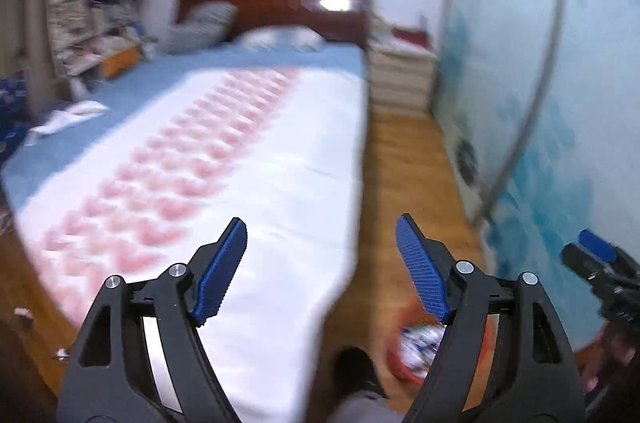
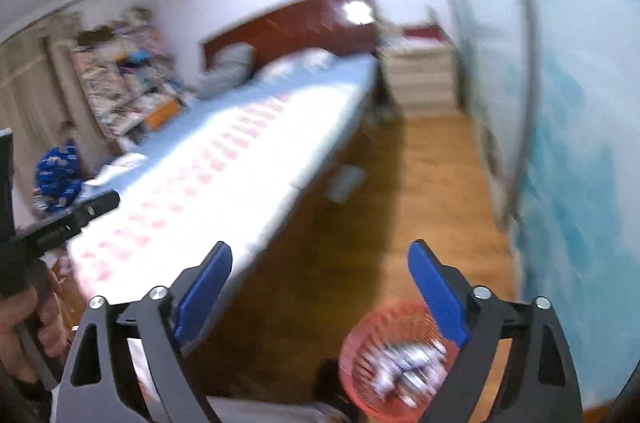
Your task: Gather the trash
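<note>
Both the left hand-held gripper (image 1: 320, 227) and right hand-held gripper (image 2: 320, 251) gape wide, empty, above the red basket (image 2: 360, 339) of trash.

My left claw (image 1: 320, 271) and right claw (image 2: 320, 293) are matt black plastic with ribbed blue pads (image 1: 222, 273) and shiny metal pins (image 1: 464, 267). The floor (image 1: 404, 159) is warm, smooth wood. The bed (image 1: 248, 159) wears soft cloth, white with pink print. Its headboard (image 1: 280, 3) is glossy dark wood. The basket (image 2: 372, 339) is red plastic mesh holding crumpled wrappers (image 2: 408, 367).
</note>
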`<control>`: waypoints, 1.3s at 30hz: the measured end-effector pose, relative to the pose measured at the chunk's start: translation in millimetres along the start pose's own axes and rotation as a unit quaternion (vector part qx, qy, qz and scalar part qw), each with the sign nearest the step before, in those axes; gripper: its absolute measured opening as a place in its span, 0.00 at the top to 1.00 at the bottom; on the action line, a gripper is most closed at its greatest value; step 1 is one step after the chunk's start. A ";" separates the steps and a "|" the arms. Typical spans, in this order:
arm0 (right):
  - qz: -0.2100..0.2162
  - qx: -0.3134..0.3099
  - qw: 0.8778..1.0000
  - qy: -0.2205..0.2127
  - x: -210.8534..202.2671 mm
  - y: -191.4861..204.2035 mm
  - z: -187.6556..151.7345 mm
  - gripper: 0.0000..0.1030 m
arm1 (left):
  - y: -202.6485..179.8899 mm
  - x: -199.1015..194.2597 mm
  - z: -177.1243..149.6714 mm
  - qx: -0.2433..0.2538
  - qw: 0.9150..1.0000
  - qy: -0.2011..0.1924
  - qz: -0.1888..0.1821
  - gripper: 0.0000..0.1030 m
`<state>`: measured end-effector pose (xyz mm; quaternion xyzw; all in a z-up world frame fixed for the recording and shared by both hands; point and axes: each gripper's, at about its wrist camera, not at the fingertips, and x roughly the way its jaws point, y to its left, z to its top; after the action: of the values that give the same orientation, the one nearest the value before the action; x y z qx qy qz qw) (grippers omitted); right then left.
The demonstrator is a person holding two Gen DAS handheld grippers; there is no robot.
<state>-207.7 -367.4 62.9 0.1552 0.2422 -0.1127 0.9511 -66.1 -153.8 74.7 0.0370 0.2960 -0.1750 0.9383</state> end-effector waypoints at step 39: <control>0.091 -0.113 0.985 0.094 216.7 224.8 -43.4 0.07 | 195.9 78.0 -76.4 -0.127 0.982 0.060 0.123 0.11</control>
<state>24.6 -174.1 -26.7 0.0780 0.3262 0.0177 0.9419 20.7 18.8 -39.2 -0.0362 0.3652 -0.0165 0.9301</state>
